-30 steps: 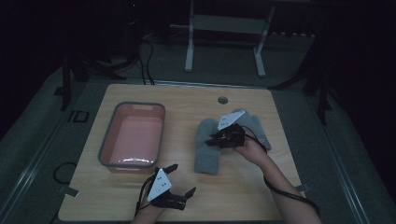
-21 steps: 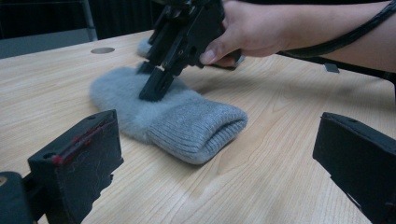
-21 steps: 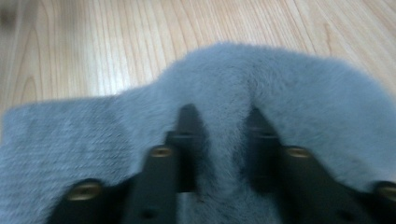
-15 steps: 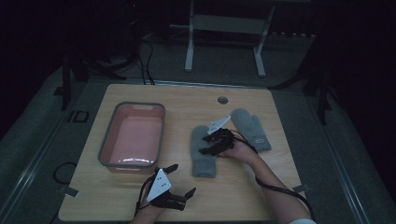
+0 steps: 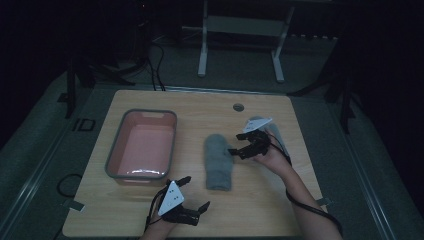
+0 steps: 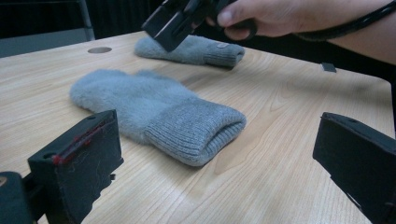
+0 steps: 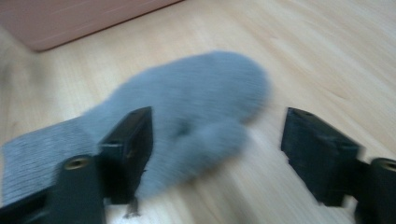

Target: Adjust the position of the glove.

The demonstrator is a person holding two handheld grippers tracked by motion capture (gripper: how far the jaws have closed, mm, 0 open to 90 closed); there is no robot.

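A grey mitten lies flat on the middle of the wooden table, its cuff towards me. A second grey mitten lies further right, partly hidden by the hand that holds my right gripper. My right gripper is open just right of the middle mitten. In its own blurred view, the right gripper shows its jaws wide apart, with the mitten beyond them. My left gripper rests open near the front edge. In its own view, the left gripper points at the mitten's cuff, with the second mitten behind.
A pink tub with a grey rim stands on the left half of the table. A round hole sits near the far edge. A cable trails from the right gripper along the forearm. Beyond the table are a white stand and a dark floor.
The right gripper dipped left over the middle mitten and now sits just to its right. The mitten lies slightly further left than before. The left gripper has stayed put.
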